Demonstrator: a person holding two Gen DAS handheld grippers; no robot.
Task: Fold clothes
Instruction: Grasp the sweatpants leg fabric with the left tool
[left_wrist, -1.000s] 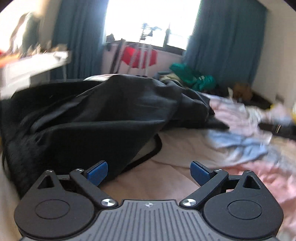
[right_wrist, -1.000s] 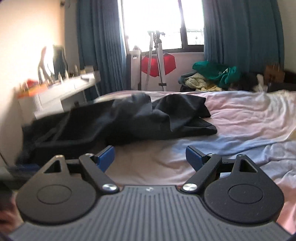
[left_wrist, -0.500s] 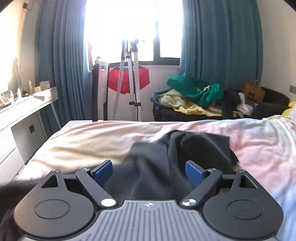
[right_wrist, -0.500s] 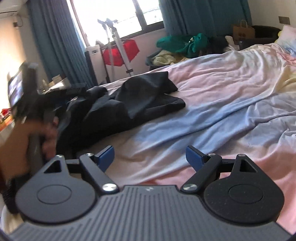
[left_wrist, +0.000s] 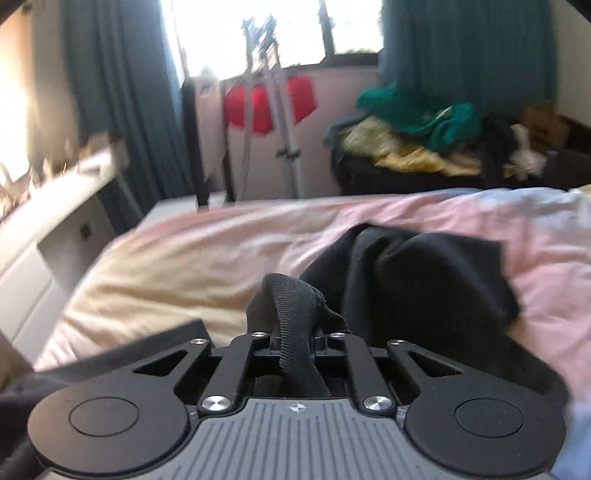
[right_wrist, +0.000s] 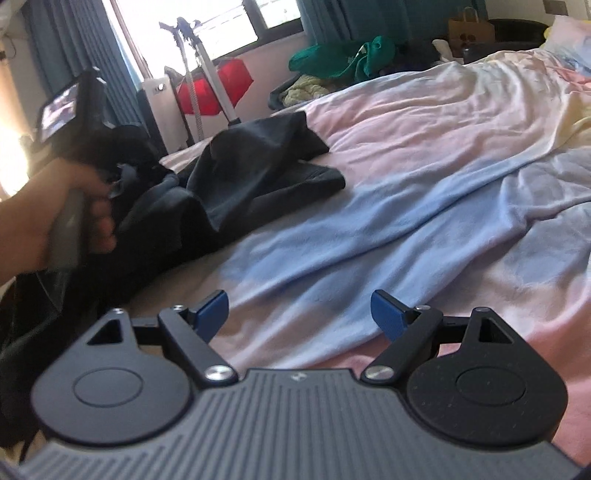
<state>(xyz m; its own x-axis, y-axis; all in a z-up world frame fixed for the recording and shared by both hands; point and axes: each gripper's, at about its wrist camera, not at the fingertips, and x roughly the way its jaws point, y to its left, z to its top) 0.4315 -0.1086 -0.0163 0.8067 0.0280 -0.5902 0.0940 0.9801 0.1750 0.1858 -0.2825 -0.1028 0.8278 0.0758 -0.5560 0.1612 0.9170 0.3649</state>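
Garment (right_wrist: 255, 177), black, lies rumpled on the bed (right_wrist: 424, 155) near its left side, long axis running from the near left toward the window end. A ribbed hem (left_wrist: 291, 317) is pinched in the left gripper (left_wrist: 293, 339), jaws pressed together on the cloth. Left hand (right_wrist: 55, 214) grips the handle. Right gripper (right_wrist: 299, 314) is spread wide above the blue-and-pink sheet, well apart from the garment. Behind: teal curtains (left_wrist: 469, 55), tripod (left_wrist: 280, 110).
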